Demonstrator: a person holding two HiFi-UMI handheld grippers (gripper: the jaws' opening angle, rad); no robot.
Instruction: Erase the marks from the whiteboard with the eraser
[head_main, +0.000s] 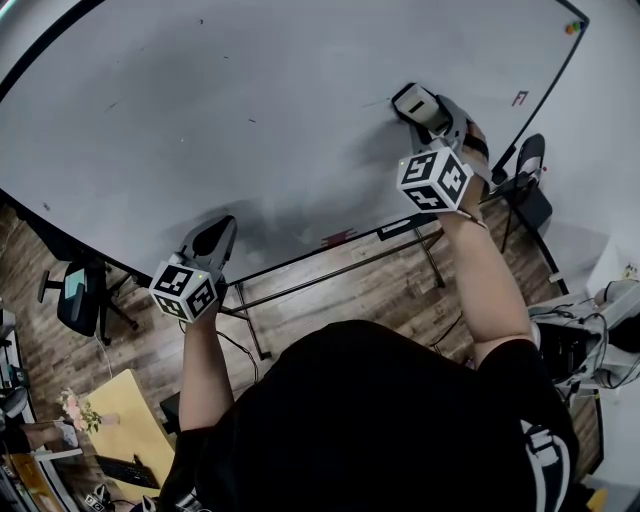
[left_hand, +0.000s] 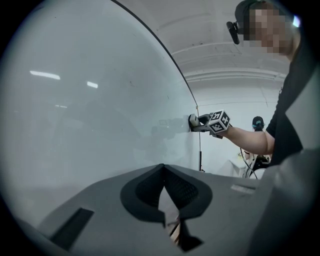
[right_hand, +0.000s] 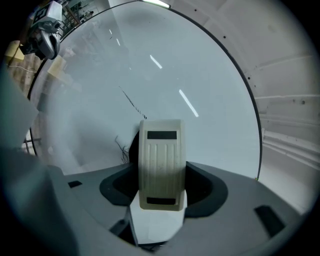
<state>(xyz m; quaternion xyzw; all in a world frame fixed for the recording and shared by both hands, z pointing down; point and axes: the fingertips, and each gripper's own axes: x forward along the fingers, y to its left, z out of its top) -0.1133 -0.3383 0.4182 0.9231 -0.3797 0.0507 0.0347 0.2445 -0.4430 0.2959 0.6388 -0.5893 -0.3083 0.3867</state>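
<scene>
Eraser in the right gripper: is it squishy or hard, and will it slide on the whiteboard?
The eraser has a ribbed, plastic-looking shell: probably stiff and light. No dent shows where the fingers squeeze it. The whiteboard looks glossy, so it should slide easily.

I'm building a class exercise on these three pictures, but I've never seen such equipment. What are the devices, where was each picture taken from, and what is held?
A person holds a two-jaw hand-held gripper in each hand; the patterned cubes belong to them. One picture looks down from a head camera; the other two come from cameras on the grippers. The right hand-held gripper clamps a beige eraser against the whiteboard, beside thin dark marks. The left hand-held gripper is shut, empty.
</scene>
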